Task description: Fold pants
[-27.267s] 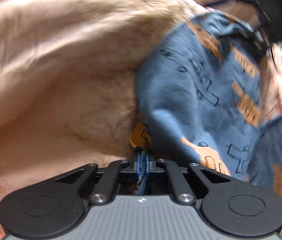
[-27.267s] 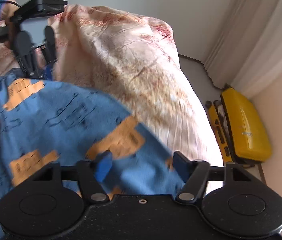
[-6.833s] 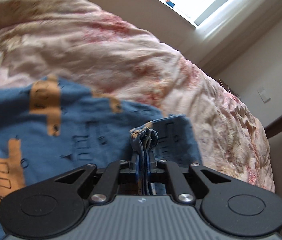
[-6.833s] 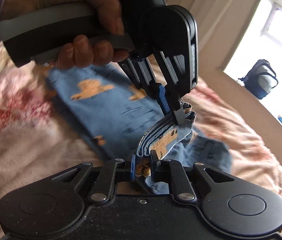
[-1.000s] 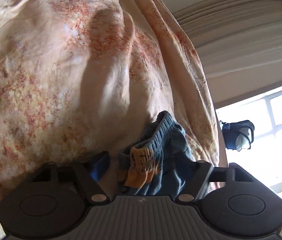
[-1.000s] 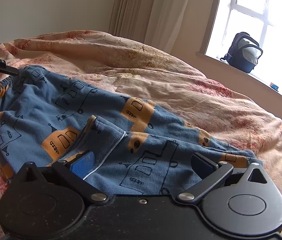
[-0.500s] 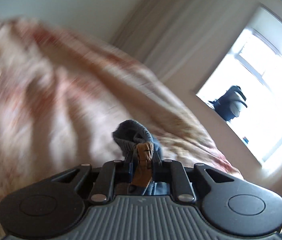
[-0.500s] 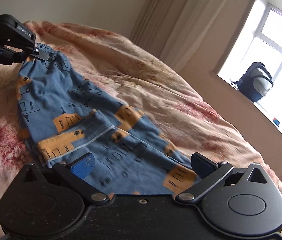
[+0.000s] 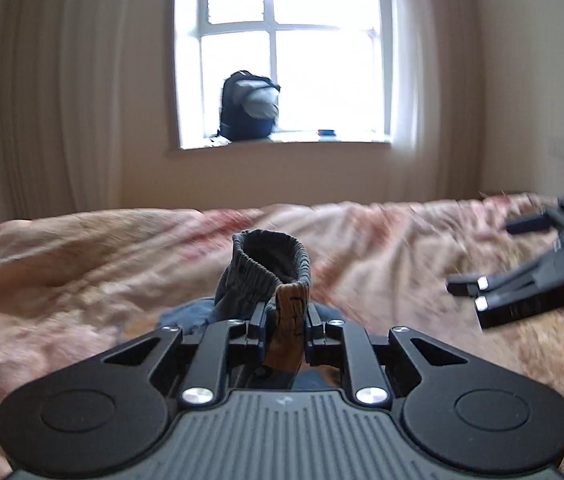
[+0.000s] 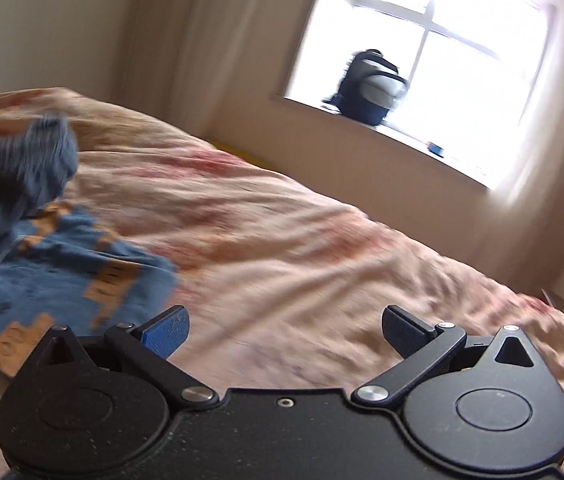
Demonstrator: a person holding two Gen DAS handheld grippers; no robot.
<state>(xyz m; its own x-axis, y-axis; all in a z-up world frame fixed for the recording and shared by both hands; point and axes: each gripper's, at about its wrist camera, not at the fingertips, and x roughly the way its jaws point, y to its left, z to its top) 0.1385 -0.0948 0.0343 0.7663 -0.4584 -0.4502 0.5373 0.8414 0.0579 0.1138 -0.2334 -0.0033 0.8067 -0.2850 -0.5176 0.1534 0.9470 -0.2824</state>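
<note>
The blue pants with orange patches [image 10: 62, 272] lie on the bed at the left of the right wrist view, their waistband end lifted and blurred. My left gripper [image 9: 285, 320] is shut on the elastic waistband of the pants [image 9: 270, 268], which bunches up in a loop above the jaws. My right gripper [image 10: 284, 330] is open and empty, over bare quilt to the right of the pants. It also shows at the right edge of the left wrist view [image 9: 522, 292].
A pink and cream floral quilt [image 10: 322, 240] covers the bed. A window [image 9: 294, 48] with a dark backpack [image 9: 248, 106] on its sill is on the far wall. Curtains hang at both sides.
My left gripper has swung round with the waistband and now faces the window. My right gripper, still open, has moved right off the pants and over bare quilt.
</note>
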